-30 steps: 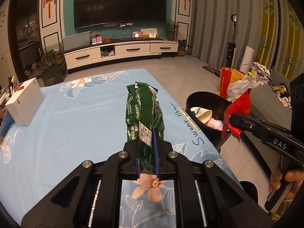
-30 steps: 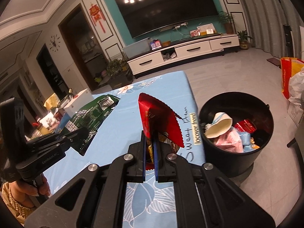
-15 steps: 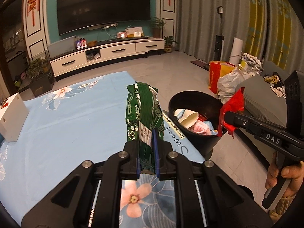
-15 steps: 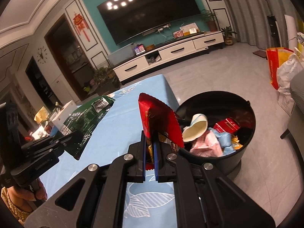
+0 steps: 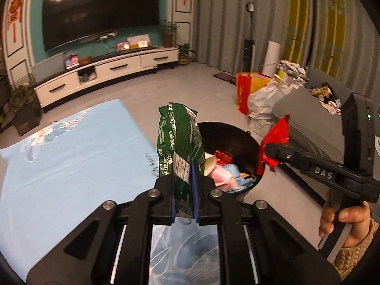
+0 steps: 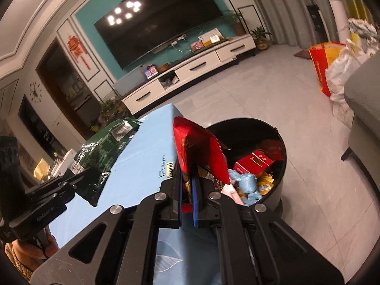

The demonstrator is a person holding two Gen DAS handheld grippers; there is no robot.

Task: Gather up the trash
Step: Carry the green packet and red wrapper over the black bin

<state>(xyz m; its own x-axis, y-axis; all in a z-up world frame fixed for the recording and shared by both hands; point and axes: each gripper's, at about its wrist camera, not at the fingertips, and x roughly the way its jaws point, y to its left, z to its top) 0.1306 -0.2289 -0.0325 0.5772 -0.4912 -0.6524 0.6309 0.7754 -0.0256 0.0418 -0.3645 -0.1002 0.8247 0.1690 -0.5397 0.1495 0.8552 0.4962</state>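
Observation:
My left gripper (image 5: 184, 190) is shut on a green hazelnut wafer wrapper (image 5: 179, 140) and holds it upright over the table's right edge, just short of the black trash bin (image 5: 237, 135). My right gripper (image 6: 187, 190) is shut on a red snack wrapper (image 6: 197, 147), held at the near rim of the bin (image 6: 277, 137). The bin holds several wrappers, a paper cup and a red box. The right gripper with its red wrapper (image 5: 276, 137) shows at the right of the left wrist view. The left gripper with the green wrapper (image 6: 104, 147) shows at the left of the right wrist view.
A table with a light blue floral cloth (image 5: 71, 156) lies to the left of the bin. A grey sofa (image 5: 308, 123) stands right of the bin, with bags (image 5: 261, 95) on the floor behind. A TV cabinet (image 5: 106, 71) stands along the far wall.
Both grippers have moved right, off the table toward the bin, each still holding its wrapper. The bin now sits nearer and more central in both views.

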